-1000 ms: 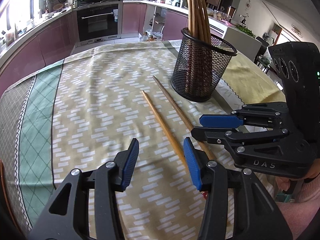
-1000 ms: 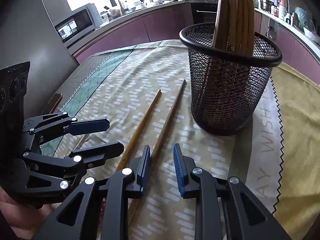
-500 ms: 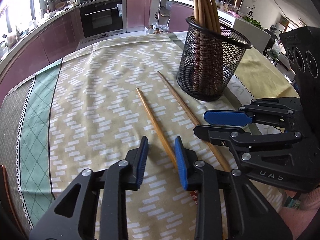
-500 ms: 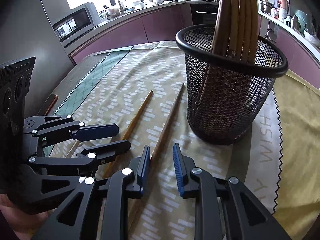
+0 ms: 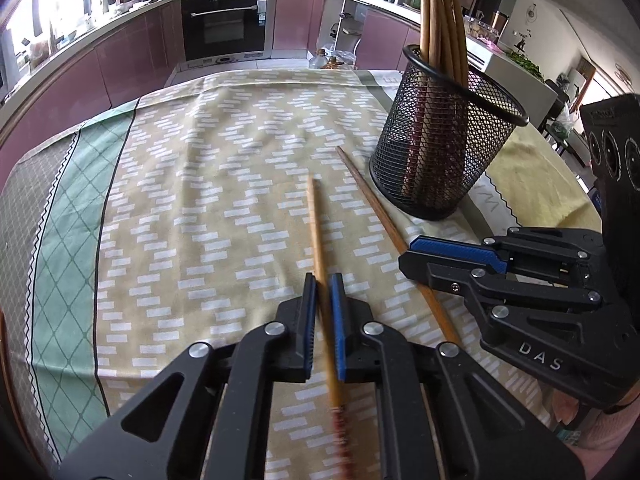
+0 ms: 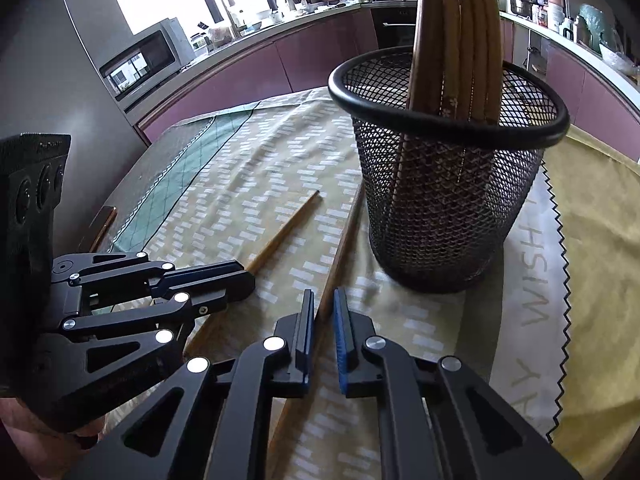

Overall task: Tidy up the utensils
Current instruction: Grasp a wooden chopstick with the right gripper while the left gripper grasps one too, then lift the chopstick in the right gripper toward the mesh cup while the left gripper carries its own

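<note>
Two wooden chopsticks lie on the patterned tablecloth. My left gripper is shut on the lighter chopstick, which points away from me; it also shows in the right wrist view. My right gripper is shut on the darker chopstick, which also shows in the left wrist view. The black mesh holder stands just right of them with several chopsticks upright in it. The right gripper shows in the left wrist view and the left gripper in the right wrist view.
The tablecloth has a green band on the left and a yellow cloth on the right. Kitchen counters and an oven curve behind the table.
Both grippers have closed from open: the left onto the lighter chopstick, the right onto the darker one. Both have moved forward towards the mesh holder.
</note>
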Demonstrator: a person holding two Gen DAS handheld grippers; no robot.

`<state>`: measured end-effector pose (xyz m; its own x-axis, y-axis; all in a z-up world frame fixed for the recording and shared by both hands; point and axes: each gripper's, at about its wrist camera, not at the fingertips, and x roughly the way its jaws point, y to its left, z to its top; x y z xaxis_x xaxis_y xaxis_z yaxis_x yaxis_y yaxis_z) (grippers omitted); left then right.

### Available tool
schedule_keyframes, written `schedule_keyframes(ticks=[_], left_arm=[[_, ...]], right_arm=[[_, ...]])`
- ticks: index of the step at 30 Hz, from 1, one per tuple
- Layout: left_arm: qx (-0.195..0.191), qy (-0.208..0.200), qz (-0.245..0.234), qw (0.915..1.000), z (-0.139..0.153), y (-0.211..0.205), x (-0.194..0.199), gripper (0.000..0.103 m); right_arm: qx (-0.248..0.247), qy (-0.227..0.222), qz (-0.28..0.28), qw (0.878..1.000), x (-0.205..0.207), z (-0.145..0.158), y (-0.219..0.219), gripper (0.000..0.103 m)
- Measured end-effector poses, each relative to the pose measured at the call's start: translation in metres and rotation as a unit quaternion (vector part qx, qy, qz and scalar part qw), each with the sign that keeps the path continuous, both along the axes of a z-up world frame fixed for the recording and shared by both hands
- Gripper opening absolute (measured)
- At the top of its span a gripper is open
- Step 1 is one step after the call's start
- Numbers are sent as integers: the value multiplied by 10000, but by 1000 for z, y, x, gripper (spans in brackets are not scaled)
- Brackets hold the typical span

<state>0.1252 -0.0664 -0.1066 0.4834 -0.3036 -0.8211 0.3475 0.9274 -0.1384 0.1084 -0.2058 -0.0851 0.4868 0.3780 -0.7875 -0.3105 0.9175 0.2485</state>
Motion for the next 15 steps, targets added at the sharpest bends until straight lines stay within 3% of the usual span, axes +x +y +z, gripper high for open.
schedule_keyframes(ticks=[15], left_arm=[[-216,-83,-25,9997,13,2,-11,7]], right_arm=[[418,-128,20,9990,-13,16,-19,5]])
